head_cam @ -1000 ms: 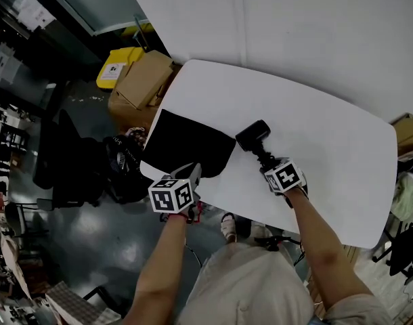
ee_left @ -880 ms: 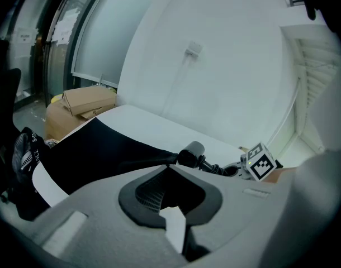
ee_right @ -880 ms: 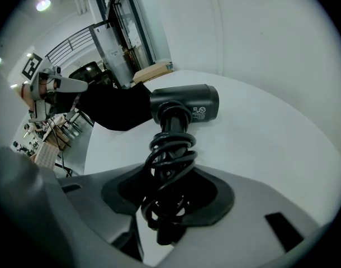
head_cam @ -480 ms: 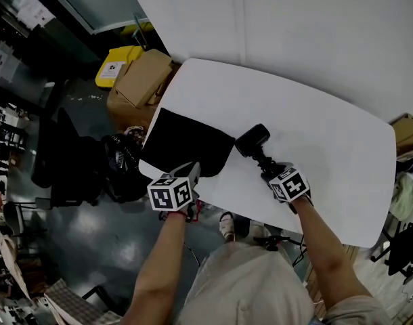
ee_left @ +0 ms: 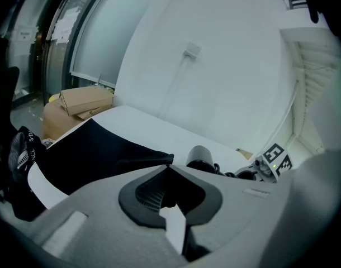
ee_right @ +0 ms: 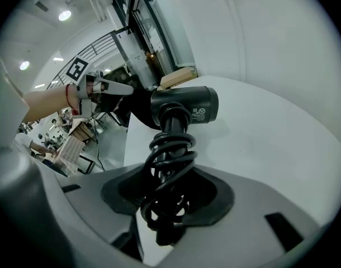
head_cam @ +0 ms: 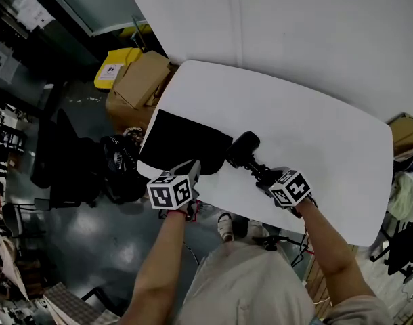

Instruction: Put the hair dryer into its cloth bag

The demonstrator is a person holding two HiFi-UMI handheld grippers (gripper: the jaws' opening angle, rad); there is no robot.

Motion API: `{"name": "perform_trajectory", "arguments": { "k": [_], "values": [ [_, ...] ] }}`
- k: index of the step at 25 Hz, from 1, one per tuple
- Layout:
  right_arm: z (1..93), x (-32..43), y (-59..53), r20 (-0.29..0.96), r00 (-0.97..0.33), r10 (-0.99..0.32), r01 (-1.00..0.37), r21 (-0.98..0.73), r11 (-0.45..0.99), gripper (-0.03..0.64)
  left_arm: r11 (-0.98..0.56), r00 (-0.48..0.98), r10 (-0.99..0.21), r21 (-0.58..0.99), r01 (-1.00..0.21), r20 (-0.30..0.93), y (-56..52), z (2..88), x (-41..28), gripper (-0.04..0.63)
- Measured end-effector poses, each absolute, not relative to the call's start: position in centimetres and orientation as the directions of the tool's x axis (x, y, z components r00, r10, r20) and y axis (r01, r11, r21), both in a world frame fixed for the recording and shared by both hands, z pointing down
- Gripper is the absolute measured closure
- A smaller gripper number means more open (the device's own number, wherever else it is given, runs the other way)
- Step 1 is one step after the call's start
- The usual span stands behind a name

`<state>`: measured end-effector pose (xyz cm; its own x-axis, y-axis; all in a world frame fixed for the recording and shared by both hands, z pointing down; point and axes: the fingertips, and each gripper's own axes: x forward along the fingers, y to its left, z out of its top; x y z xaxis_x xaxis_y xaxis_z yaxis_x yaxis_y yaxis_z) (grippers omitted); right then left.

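The black cloth bag (head_cam: 185, 143) lies flat on the left part of the white table (head_cam: 315, 134). My left gripper (head_cam: 194, 170) is shut on the bag's near edge (ee_left: 159, 162), at the table's front edge. The black hair dryer (head_cam: 242, 147) has its cord coiled round the handle (ee_right: 169, 161). My right gripper (head_cam: 262, 175) is shut on that wrapped handle and holds the dryer above the table, its barrel (ee_right: 184, 106) right beside the bag's right edge. In the left gripper view the dryer (ee_left: 201, 157) shows just behind the bag (ee_left: 86, 149).
Cardboard boxes (head_cam: 140, 81) and a yellow bin (head_cam: 114, 64) stand on the floor past the table's left end. A dark bag (head_cam: 122, 164) lies on the floor below the table's left corner. The white wall (head_cam: 315, 26) runs behind the table.
My right gripper has carried the hair dryer left and a little up, from the table's middle to the bag's right edge. The left gripper and the bag have stayed put.
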<state>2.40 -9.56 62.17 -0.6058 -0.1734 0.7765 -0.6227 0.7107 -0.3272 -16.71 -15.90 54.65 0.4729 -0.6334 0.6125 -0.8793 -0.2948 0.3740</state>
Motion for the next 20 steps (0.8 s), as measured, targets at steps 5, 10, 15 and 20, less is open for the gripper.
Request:
{"name": "perform_trajectory", "arguments": {
  "k": [5, 10, 15, 20],
  "values": [
    [62.2, 1.3, -7.8, 0.778, -0.624, -0.067, -0.548, -0.375, 0.748, 0.425, -0.314, 0.482, -0.631, 0.368, -0.875, 0.607, -15.4, 54.2, -15.8, 0.577],
    [62.8, 0.1, -6.8, 0.768, -0.641, 0.013, -0.509, -0.437, 0.741, 0.425, -0.342, 0.500, -0.616, 0.364, -0.866, 0.609, -14.4, 54.2, -15.0, 0.578],
    [62.9, -0.8, -6.7, 0.754, -0.654, 0.058, -0.491, -0.482, 0.726, 0.425, -0.376, 0.526, -0.585, 0.369, -0.850, 0.617, -13.0, 54.7, -14.2, 0.578],
    [63.2, -1.3, -6.4, 0.756, -0.648, 0.090, -0.476, -0.495, 0.727, 0.425, -0.393, 0.552, -0.570, 0.388, -0.834, 0.609, -12.0, 54.8, -13.2, 0.578]
  ]
}}
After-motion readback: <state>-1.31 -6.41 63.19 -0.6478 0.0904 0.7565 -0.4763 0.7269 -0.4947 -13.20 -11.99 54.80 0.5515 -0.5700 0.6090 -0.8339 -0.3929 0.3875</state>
